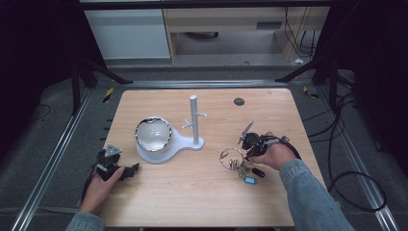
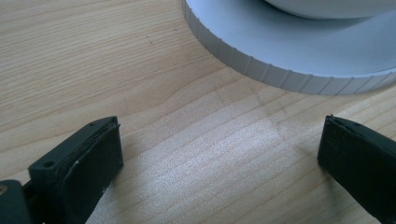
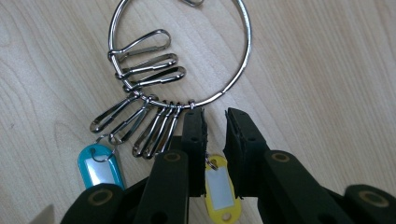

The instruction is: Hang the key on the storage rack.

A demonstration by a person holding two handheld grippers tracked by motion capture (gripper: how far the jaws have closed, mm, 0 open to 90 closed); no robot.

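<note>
Right gripper view: the right gripper, jaws nearly closed around a narrow gap, meets the key ring; a yellow tag sits half-hidden between. Left gripper gapes wide, empty, before the stand's base, cropped.

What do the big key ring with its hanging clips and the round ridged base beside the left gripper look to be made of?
The big key ring and its elongated clips look like polished metal: silvery, with bright reflections. The round pale grey base looks like matte plastic, possibly printed, going by its even vertical ridges on the rim and dull surface; I can't be sure.
</note>
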